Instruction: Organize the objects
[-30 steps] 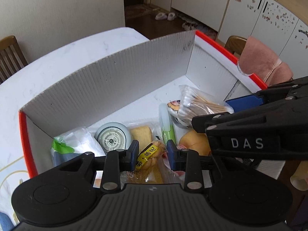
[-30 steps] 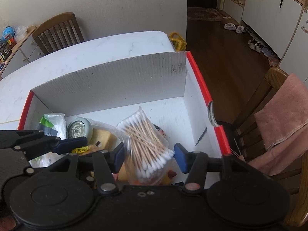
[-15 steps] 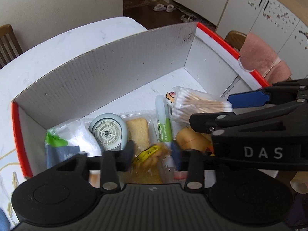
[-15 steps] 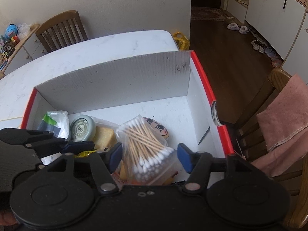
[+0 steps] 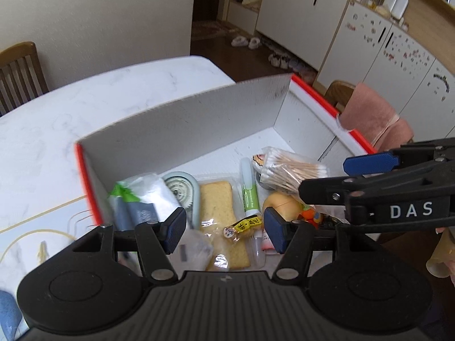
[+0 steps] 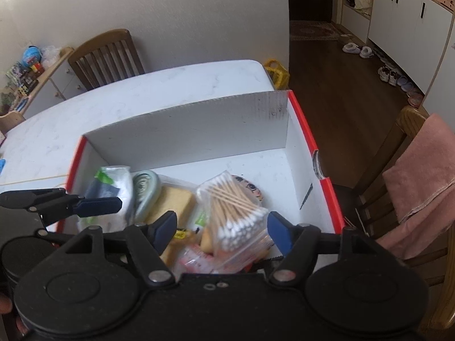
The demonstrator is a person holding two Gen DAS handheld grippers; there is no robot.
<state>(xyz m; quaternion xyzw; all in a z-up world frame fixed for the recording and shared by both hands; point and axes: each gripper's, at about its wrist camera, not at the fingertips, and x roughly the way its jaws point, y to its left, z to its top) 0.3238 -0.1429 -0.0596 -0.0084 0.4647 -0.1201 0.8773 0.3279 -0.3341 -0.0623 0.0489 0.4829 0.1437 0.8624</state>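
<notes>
The left gripper [image 5: 224, 227] stands with its jaws apart and nothing between them, low in its frame above a small yellow-labelled snack packet [image 5: 241, 226] that lies on the wrapped sponge cake [image 5: 220, 213]. The right gripper [image 6: 220, 231] is likewise spread wide, straddling the bag of cotton swabs [image 6: 234, 218] at centre frame without visibly touching it. Everything sits in the near half of the red-edged cardboard box [image 6: 308, 133]. The swab bag looks light, its film slippery and crushable, so a hold across the bundled sticks should serve better than one on loose plastic. The box's near wall is hidden behind the gripper bodies, and the items under the swabs are too jumbled to identify.
</notes>
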